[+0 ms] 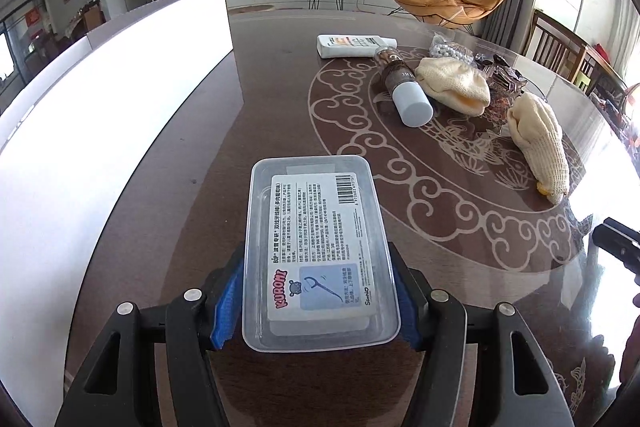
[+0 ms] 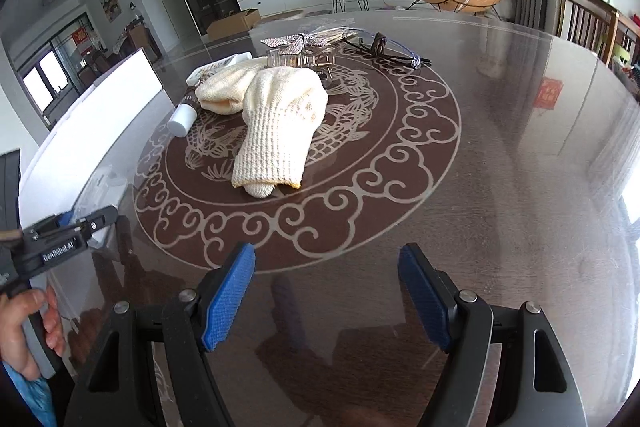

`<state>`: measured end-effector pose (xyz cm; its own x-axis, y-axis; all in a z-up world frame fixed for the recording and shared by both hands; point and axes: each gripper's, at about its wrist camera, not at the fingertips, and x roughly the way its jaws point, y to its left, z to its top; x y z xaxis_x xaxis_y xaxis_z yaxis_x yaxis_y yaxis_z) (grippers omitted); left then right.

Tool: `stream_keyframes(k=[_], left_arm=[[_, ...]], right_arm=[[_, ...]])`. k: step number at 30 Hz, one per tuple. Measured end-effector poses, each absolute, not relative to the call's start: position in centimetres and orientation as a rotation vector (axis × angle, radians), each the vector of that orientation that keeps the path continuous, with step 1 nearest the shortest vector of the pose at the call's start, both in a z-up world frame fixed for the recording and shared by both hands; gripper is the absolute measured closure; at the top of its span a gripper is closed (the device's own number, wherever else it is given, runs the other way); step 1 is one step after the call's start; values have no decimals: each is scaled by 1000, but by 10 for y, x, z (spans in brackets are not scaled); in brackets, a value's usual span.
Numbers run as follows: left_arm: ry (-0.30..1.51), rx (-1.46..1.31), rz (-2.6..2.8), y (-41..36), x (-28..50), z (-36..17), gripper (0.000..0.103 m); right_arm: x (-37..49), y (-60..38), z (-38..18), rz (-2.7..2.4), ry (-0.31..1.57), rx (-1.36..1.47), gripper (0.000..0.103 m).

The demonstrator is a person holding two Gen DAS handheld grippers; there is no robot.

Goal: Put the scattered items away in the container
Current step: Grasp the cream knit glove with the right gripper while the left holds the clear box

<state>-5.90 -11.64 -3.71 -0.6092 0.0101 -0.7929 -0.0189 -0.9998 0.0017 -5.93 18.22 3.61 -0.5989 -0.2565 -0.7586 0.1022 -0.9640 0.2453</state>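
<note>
Left tongs (image 1: 320, 301): closed on a clear plastic box (image 1: 322, 255), blue pads (image 1: 228, 301) pressing its two long sides; the box is held label-up above the counter (image 1: 272, 99). White container (image 1: 120, 115): stands on the counter at left, just beside the held box. Remaining scattered items, grouped on the counter's ornamented centre: a white tube (image 1: 352, 46) lying flat; a bottle (image 1: 404, 87) on its side, white cap toward the camera; two cream knitted gloves, one (image 1: 454, 85) touching the bottle, the other (image 1: 540, 147) nearer the edge; a bag of beads (image 1: 446, 49) behind them. Right tongs (image 2: 326, 299): open, nothing between the pads, hovering over bare counter short of the nearer glove. Right-wrist view also shows a glittering hair clip (image 2: 298, 43) and clear glasses (image 2: 384, 45) beyond the gloves, and a hand (image 2: 24, 331) gripping the left tool's handle at lower left.
</note>
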Motion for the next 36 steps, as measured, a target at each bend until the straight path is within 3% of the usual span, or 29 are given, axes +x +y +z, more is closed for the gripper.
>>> stream_keyframes(k=[4, 9, 11, 12, 13, 16, 17, 19, 23, 26, 31, 34, 36], left_arm=[[12, -1374, 2808, -117, -58, -37, 41], [11, -1368, 2808, -117, -59, -37, 41], [10, -1368, 2808, -117, -59, -37, 41], [8, -1368, 2808, -117, -59, -37, 41], [6, -1368, 2807, -117, -59, -37, 41], [15, -1368, 2811, -117, -59, -37, 39], [23, -1373, 2813, -116, -59, -37, 36], [9, -1402, 2822, -118, -61, -39, 17], [-59, -1409, 2813, -125, -64, -40, 10], [23, -1444, 2793, -116, -68, -43, 2], [20, -1455, 2784, -117, -69, -45, 0], [19, -1455, 2784, -116, -69, -45, 0], [19, -1455, 2785, -116, -69, -45, 0]], right_arm=[[-107, 147, 55, -2671, -169, 1260, 27], [-151, 113, 20, -2696, 38, 1433, 27], [-148, 112, 17, -2730, 56, 1360, 35], [-144, 114, 17, -2731, 55, 1333, 52], [-139, 116, 18, -2721, 54, 1314, 62], [-113, 122, 19, -2664, 99, 1289, 62], [-101, 124, 18, -2657, 135, 1279, 62], [-81, 132, 19, -2646, 136, 1274, 62], [-71, 142, 19, -2644, 103, 1278, 61], [-69, 139, 19, -2654, 147, 1281, 59], [-70, 140, 18, -2646, 130, 1282, 55], [-72, 144, 17, -2679, 130, 1311, 39], [-73, 149, 17, -2673, 90, 1314, 36]])
